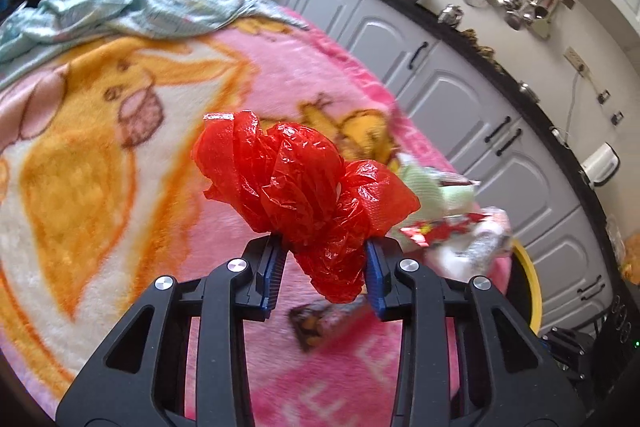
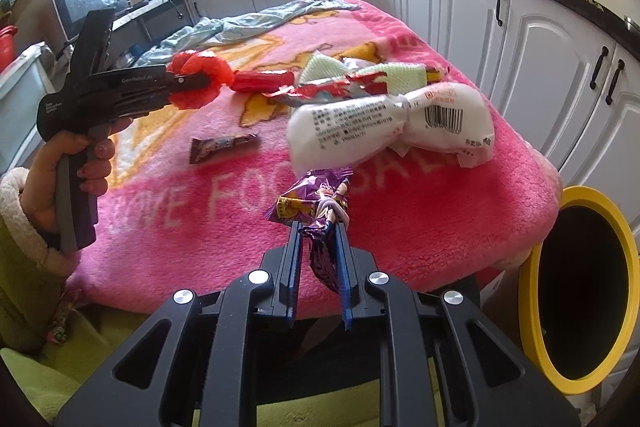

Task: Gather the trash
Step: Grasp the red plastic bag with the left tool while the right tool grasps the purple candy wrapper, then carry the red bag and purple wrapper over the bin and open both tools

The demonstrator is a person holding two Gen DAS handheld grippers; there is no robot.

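Note:
My left gripper [image 1: 325,251] is shut on a crumpled red plastic bag [image 1: 304,187] and holds it above the pink blanket; it also shows in the right wrist view [image 2: 200,81] with the bag [image 2: 202,67]. My right gripper [image 2: 318,227] is shut on a purple snack wrapper [image 2: 316,207] near the table's front edge. On the blanket lie a brown wrapper [image 2: 222,147], a white knotted plastic bag [image 2: 392,123], a red wrapper [image 2: 262,81] and red-and-silver wrappers [image 2: 340,89]. A black bin with a yellow rim [image 2: 580,283] stands at the table's right.
The table is covered by a pink blanket [image 2: 200,211] with a light blue cloth [image 2: 248,23] at its far end. A pale green cloth [image 2: 400,73] lies among the wrappers. White cabinets [image 2: 540,39] run along the right and far side.

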